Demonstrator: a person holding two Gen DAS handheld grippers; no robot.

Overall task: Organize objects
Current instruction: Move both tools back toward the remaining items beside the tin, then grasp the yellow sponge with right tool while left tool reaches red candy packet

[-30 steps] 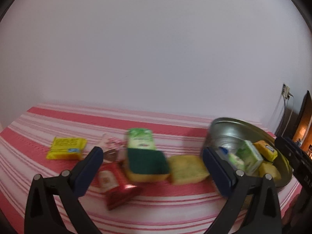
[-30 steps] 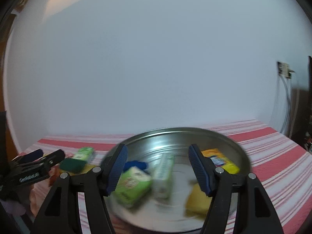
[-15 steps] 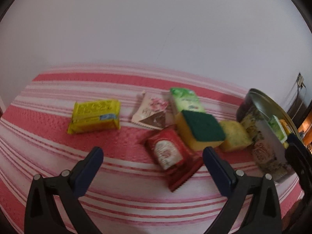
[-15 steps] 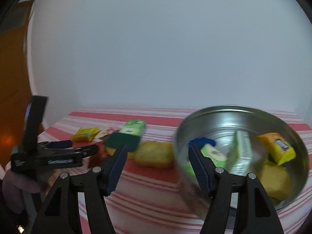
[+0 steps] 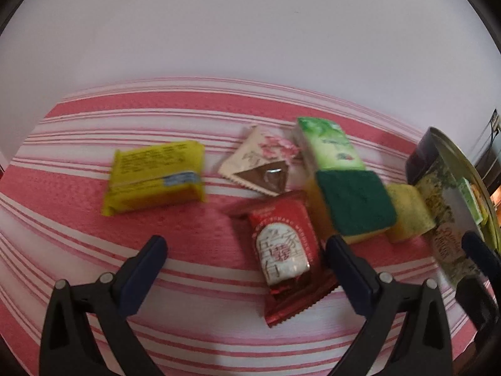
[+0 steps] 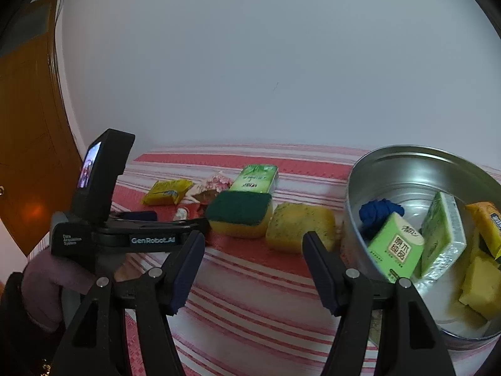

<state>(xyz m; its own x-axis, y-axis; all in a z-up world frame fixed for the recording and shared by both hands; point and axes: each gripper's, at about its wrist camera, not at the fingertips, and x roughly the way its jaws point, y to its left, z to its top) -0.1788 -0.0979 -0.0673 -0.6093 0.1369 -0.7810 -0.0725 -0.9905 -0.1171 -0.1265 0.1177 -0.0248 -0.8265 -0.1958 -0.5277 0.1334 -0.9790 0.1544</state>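
Loose items lie on the red-and-white striped cloth (image 5: 194, 338): a yellow packet (image 5: 153, 175), a beige flowered sachet (image 5: 260, 163), a green tissue pack (image 5: 328, 147), a green-topped sponge (image 5: 353, 203), a yellow sponge (image 5: 407, 216) and a red packet (image 5: 285, 253). My left gripper (image 5: 244, 247) hovers open above the red packet, touching nothing. The right gripper (image 6: 252, 244) is open and empty, in front of the yellow sponge (image 6: 300, 228) and left of the round metal tin (image 6: 391, 163).
The tin holds a blue lump (image 6: 379, 210), two green packs (image 6: 397, 250), a yellow packet (image 6: 485, 222) and a yellow sponge piece (image 6: 479, 288). A person's hand (image 6: 47, 282) carries the left device at the cloth's left edge. A wooden door (image 6: 28, 125) stands beyond, a white wall behind.
Both views have swung left and tipped down. The left view now looks down on the packets; the tin has slid to the right edge in both. Both grippers' jaws stay apart.
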